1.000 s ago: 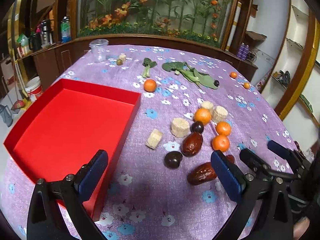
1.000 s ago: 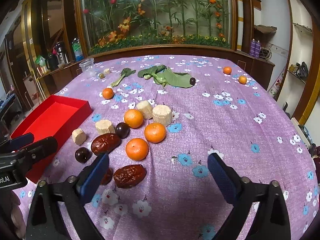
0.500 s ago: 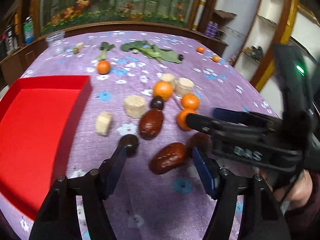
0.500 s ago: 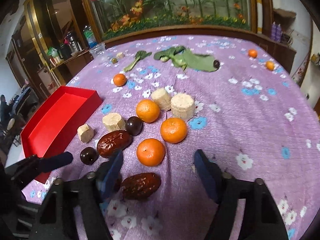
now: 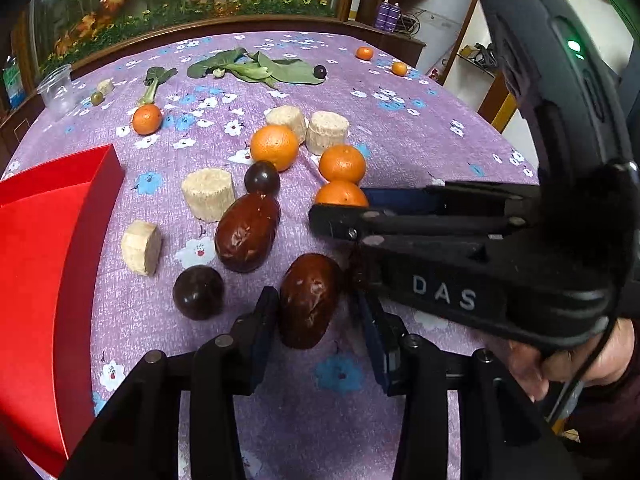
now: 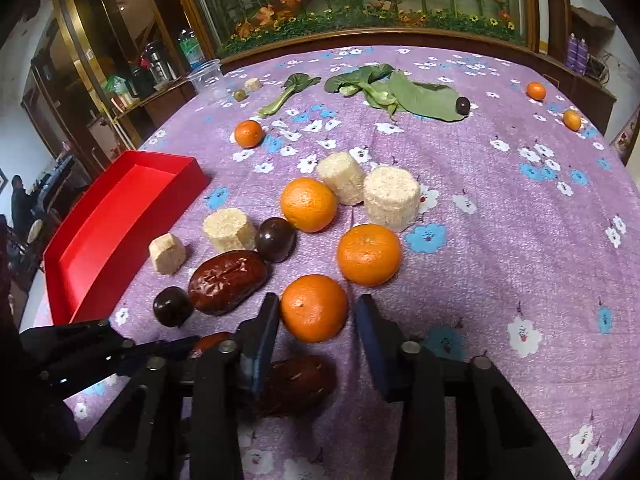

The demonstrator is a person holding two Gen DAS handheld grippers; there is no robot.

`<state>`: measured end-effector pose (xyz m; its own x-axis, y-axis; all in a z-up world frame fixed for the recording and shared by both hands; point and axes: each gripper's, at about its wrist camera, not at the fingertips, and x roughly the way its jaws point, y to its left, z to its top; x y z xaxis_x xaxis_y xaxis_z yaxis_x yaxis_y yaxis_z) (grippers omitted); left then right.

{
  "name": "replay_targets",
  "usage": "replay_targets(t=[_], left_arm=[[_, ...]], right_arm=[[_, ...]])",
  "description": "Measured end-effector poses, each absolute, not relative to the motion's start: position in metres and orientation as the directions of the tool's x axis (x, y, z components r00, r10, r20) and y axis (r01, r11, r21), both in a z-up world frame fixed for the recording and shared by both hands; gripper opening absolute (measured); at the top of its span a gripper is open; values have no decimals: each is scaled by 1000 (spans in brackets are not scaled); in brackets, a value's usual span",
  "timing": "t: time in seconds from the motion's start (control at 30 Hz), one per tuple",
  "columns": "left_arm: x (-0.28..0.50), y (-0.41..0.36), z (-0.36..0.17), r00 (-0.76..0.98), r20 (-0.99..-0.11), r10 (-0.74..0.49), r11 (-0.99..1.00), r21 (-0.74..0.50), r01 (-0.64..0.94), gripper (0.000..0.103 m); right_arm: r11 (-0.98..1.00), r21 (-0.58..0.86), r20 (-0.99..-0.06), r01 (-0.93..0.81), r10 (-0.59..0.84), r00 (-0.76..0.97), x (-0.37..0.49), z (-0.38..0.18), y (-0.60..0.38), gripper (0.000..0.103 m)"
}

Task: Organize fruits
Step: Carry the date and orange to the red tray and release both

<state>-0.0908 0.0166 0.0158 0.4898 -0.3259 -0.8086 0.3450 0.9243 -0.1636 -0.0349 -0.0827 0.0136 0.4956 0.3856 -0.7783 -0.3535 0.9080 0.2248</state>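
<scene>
The left gripper (image 5: 314,312) straddles a wrinkled, glossy brown date (image 5: 309,306) lying on the purple floral cloth (image 5: 420,128); its jaws are closing, the left pad touching the date, a gap on the right. The right gripper (image 6: 316,320) brackets a round, dimpled orange (image 6: 314,307), jaws closing, not yet pressing on both sides. The red tray (image 6: 120,220) at the left holds nothing visible.

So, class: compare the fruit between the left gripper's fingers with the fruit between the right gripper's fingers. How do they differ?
The date in the left gripper is dark brown; the orange in the right gripper is bright orange. The date is long and wrinkled, the orange round and smooth. Both lie on the purple cloth between closing jaws.
</scene>
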Motion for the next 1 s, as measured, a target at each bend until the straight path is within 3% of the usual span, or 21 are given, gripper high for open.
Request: replay_targets(t=[0.13,0.47,0.73,1.0], left_arm=[[-90,26,16,505,-800,-324,934,-187,304,28],[-106,88,53,610,-712,-348,935,-310,172,28],[-123,166,75,710,-667,-223,947,-322,-6,28],[-131,232,62,714,-698,-62,930,-299,-212,29]], right_arm=[[910,228,-773,-346,385,504,-38,17,-84,36],[890,217,-714,-402,425,556,-65,59,-66,35],[824,219,-691,-523,509,513,-83,82,-10,36],[738,212,-712,-641,566,416,-93,78,71,36]])
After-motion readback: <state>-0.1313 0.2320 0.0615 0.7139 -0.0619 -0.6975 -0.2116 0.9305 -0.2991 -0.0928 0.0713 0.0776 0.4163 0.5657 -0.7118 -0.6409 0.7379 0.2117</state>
